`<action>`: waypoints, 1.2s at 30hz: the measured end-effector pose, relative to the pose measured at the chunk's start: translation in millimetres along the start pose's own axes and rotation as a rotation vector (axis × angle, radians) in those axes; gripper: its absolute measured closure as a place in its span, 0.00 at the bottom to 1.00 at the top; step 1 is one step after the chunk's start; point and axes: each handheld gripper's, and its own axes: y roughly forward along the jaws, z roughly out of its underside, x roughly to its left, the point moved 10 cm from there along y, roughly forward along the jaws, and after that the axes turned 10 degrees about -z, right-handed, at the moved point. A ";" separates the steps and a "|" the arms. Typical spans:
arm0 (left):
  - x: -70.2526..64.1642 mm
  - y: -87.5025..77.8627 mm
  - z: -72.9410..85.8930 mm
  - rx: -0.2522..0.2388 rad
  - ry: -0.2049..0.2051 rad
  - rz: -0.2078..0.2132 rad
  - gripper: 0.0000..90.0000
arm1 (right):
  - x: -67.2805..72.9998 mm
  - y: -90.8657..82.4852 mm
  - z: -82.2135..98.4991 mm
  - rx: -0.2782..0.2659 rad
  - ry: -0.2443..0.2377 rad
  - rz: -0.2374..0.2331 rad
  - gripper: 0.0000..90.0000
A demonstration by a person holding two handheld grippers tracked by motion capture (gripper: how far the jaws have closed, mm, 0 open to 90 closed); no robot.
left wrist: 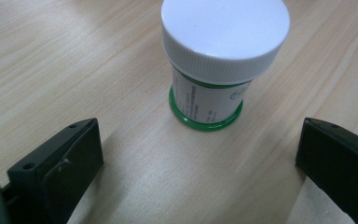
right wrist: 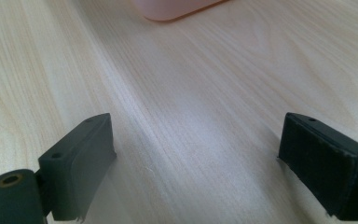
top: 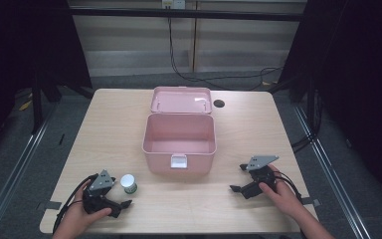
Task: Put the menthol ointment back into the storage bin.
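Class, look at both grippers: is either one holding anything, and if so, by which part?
Nothing is held. The left gripper is open, with the jar standing ahead of its jaws, untouched. The right gripper is open over bare table.

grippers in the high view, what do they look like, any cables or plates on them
Both the left gripper and the right gripper are black handheld tools, each topped with a grey three-cornered plate. Thin black cables trail from each back toward the person. Up close, the fingers are matte black blocky pads with small round holes near their edges. No sleeves are visible on the forearms.
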 end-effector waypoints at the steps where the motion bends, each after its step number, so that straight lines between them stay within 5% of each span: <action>1: 0.1 -0.2 0.3 0.002 0.003 0.001 0.00 | 0.0 0.0 0.0 0.000 0.000 0.000 0.11; 12: -2.7 -3.1 2.1 0.027 -0.015 -0.005 0.00 | 0.0 0.0 0.0 0.000 0.000 0.000 0.11; 18: -6.3 -15.8 2.2 0.187 -0.038 0.017 0.18 | -0.1 0.0 0.0 0.000 0.000 0.000 0.11; 24: -12.7 -24.2 0.5 0.315 -0.036 0.061 0.21 | 0.0 0.0 0.0 0.000 0.000 0.000 0.11; 36: -13.2 -29.4 -22.2 0.448 -0.016 0.091 0.26 | 0.0 0.0 0.0 0.000 0.000 0.000 0.11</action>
